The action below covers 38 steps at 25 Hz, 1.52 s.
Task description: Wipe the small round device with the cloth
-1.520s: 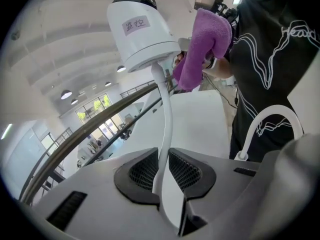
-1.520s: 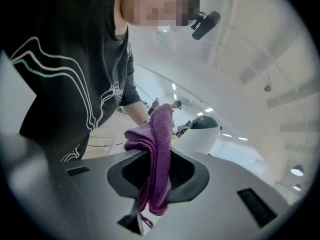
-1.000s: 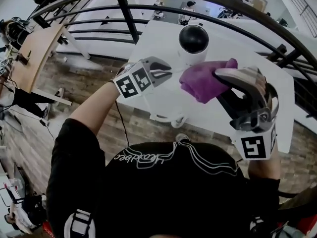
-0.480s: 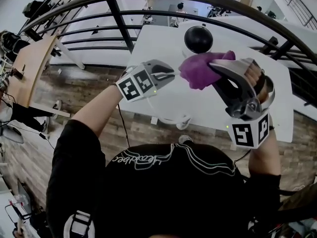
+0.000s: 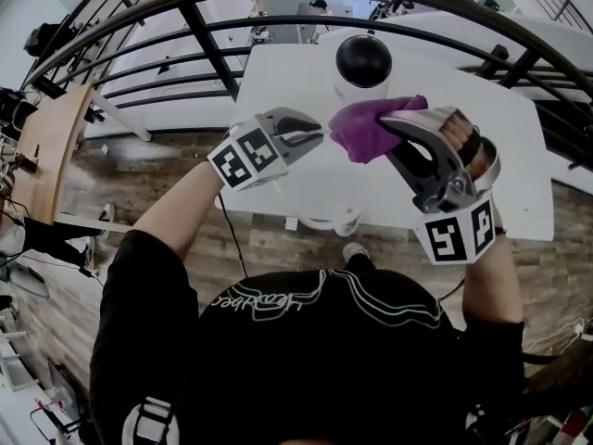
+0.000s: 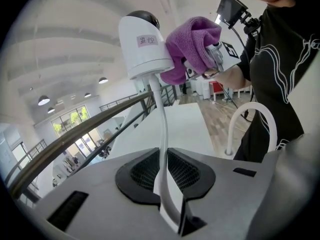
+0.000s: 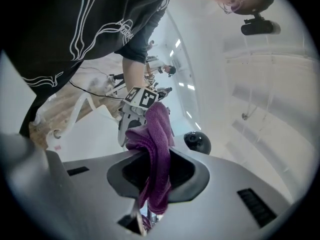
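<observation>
The small round device (image 5: 363, 63), a black dome on a white body, stands on the white table (image 5: 491, 156). My left gripper (image 5: 320, 137) is shut on its thin white cable (image 6: 161, 134), just short of the base, and its jaws have just tightened a little. In the left gripper view the white body (image 6: 145, 49) rises above the jaws of that gripper (image 6: 165, 184). My right gripper (image 5: 398, 119) is shut on a bunched purple cloth (image 5: 363, 128), which presses against the device's side (image 6: 192, 46). The cloth (image 7: 155, 149) fills the right gripper's (image 7: 152, 184) jaws, with the dome (image 7: 197, 141) just beyond.
A black railing (image 5: 204, 40) curves around the table's far side. More white cable loops over the table's near edge (image 5: 334, 219). A wooden floor lies below and a wooden desk (image 5: 42, 142) stands far left. My black-shirted torso fills the bottom of the head view.
The right gripper has brought the cloth down and in, from just in front of the device to against its side. The left gripper has kept its place on the cable.
</observation>
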Available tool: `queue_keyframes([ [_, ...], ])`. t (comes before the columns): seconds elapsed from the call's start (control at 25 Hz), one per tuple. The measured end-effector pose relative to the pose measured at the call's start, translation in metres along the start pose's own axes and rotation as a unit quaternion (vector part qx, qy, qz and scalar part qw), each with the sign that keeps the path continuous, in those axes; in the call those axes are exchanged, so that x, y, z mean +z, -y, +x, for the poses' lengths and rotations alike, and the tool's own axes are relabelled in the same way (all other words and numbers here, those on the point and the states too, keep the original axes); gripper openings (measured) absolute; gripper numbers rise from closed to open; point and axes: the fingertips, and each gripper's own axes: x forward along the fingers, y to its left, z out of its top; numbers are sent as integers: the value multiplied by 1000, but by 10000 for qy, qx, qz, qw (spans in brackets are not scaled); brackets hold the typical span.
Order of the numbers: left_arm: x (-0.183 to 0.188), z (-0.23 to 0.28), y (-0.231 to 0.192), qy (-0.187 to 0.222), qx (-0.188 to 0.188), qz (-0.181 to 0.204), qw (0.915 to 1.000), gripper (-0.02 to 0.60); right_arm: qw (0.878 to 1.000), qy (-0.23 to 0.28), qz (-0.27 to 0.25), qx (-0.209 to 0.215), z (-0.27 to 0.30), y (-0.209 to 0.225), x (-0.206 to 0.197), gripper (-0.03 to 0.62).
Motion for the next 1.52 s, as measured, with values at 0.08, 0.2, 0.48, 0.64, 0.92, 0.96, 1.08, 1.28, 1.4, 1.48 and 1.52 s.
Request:
queue_keyframes([
  [0.08, 1, -1, -2, 39, -13, -18, 10000, 58, 9994, -42, 268, 209, 2, -7, -1, 67],
  [0.2, 3, -2, -3, 109, -46, -71, 9999, 58, 9969, -132, 626, 454, 5, -19, -4, 67],
  [0.48, 7, -6, 2, 79, -112, -79, 9999, 58, 9837, 70, 1593, 829, -6, -42, 1, 67],
  [0.64, 8, -4, 4, -23, -147, -58, 9999, 58, 9775, 402, 1851, 924, -16, -50, 4, 67],
  [0.92, 3, -10, 0, -139, -227, -158, 9995, 58, 9752, 329, 1983, 923, -13, -56, 0, 67],
  [0.96, 3, -11, 0, -141, -243, -151, 9995, 58, 9765, 249, 1953, 874, -13, -55, 0, 67],
  [1.08, 1, -9, 2, -37, -455, -146, 9989, 58, 9779, 6, 1980, 674, -15, -53, 2, 67],
  [1.28, -3, -8, 0, 68, -769, 25, 9970, 55, 9674, -292, 2489, 373, 2, -50, 15, 67],
  [1.4, 1, -8, 0, 255, -1058, 30, 9941, 55, 9582, -756, 2758, 38, 10, -49, 25, 67],
  [1.48, 3, -8, -1, 404, -1245, -169, 9913, 55, 9503, -1140, 2890, -215, 14, -48, 27, 67],
  [1.52, 4, -7, -2, 471, -1311, -254, 9899, 55, 9463, -1355, 2917, -325, 17, -49, 28, 67],
])
